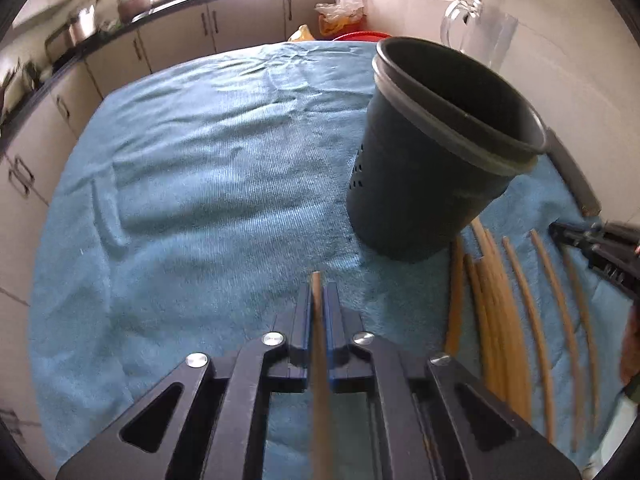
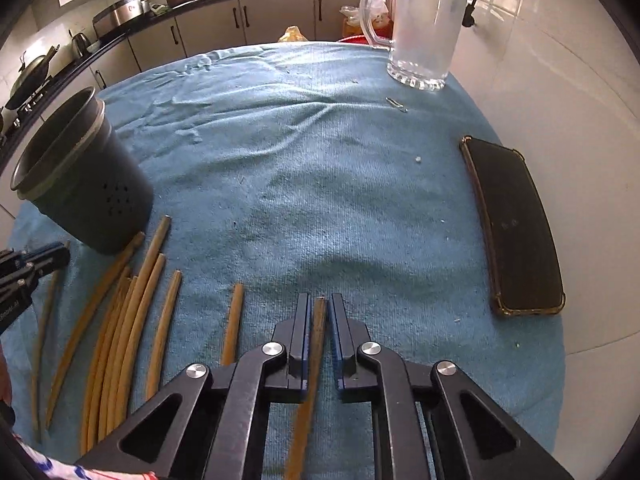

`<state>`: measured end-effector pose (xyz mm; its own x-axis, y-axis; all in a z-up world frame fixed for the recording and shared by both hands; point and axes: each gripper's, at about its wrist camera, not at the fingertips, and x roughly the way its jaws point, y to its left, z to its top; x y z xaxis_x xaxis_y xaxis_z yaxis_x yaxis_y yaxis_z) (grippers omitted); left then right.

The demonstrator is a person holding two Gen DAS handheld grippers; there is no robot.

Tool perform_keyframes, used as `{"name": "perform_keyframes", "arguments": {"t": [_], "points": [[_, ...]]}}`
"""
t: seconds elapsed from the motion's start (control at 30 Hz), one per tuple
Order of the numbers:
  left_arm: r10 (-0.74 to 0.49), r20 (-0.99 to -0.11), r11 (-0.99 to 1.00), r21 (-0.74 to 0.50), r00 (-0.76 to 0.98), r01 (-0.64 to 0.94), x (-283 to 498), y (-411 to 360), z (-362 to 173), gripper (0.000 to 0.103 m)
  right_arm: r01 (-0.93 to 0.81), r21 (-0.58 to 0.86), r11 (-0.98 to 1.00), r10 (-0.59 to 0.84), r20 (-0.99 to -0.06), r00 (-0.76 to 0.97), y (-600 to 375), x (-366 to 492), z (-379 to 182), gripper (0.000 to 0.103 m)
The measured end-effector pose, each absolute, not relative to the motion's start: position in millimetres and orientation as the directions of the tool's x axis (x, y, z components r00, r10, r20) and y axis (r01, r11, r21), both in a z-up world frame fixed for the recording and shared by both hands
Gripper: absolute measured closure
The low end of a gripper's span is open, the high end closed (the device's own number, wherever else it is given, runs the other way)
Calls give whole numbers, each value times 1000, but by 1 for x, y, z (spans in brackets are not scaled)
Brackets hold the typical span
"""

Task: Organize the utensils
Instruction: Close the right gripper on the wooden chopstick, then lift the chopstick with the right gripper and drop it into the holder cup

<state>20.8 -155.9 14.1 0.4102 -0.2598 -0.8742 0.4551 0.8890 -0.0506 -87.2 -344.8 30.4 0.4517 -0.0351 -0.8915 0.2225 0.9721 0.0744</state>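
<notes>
A dark round utensil holder (image 1: 432, 152) stands upright on the blue towel (image 1: 208, 168); it also shows in the right wrist view (image 2: 84, 176). My left gripper (image 1: 319, 292) is shut on a wooden chopstick (image 1: 318, 344), held above the towel, left of and nearer than the holder. My right gripper (image 2: 319, 304) is shut on another wooden chopstick (image 2: 310, 380) lying along its fingers. Several loose chopsticks (image 2: 128, 328) lie side by side on the towel below the holder; they also show in the left wrist view (image 1: 500, 320).
A glass pitcher (image 2: 420, 28) stands at the towel's far right. A black phone (image 2: 516, 228) in a case lies at the right edge. Kitchen counters and cabinets (image 2: 248, 16) run behind the table. A white wall is to the right.
</notes>
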Motion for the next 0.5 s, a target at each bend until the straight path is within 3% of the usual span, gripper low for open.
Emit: {"name": "perform_keyframes", "arguments": {"t": [0.27,0.5], "points": [[-315,-784,905,-79,534,418,-28,-123,78,98,206,156,966,0,-798,602,-336,-135,80,96],[-388,-646,894,-91,657,439,-103,-99,143,98,148,155,977,-1,-690,724,-315,-187,129,96]]}}
